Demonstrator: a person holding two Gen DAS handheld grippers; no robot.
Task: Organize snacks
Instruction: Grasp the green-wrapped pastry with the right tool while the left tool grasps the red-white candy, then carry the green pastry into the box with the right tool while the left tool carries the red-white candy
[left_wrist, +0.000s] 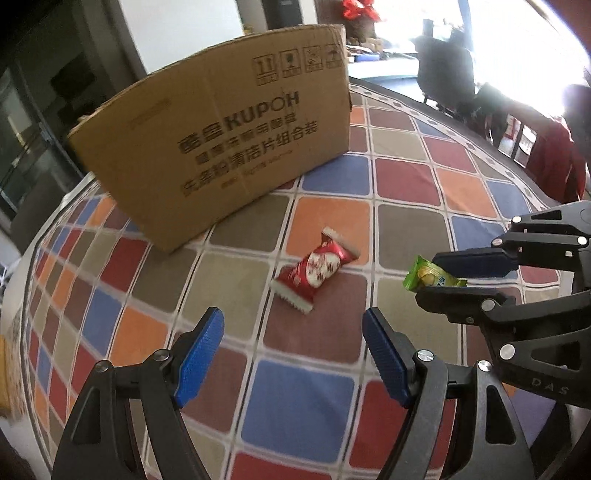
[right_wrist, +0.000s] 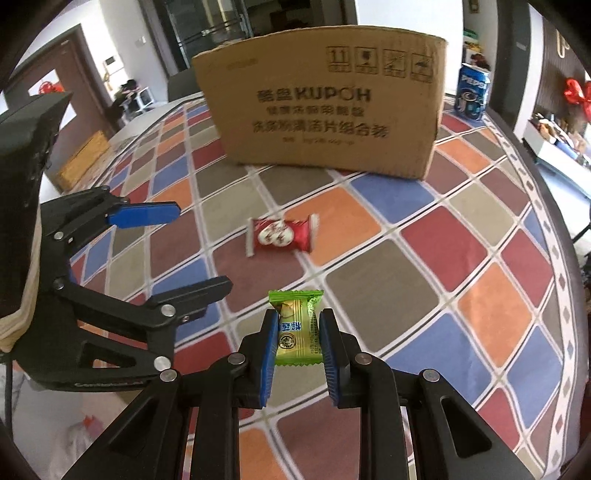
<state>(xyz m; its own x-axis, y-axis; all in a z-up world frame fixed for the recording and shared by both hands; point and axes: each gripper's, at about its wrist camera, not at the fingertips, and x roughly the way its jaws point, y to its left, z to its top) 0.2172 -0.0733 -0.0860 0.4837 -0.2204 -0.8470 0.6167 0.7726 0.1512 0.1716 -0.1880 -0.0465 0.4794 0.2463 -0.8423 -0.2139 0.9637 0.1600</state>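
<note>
Right gripper (right_wrist: 298, 334) is pinching the small green foil-wrapped snack (right_wrist: 296, 325), holding it above the checkered-cloth bench (right_wrist: 480, 258). Left gripper (left_wrist: 293, 354) is hanging spread and empty, aimed at the red-and-white wrapped snack (left_wrist: 316, 271) lying on the bench before the brown cardboard box (right_wrist: 325, 99). Probably mid-transfer: next, carrying green over the box rim, releasing; left closing on red.

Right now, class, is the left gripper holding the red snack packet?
No. The left gripper is open and empty, and the red snack packet lies on the checked tablecloth beyond its fingertips.
</note>
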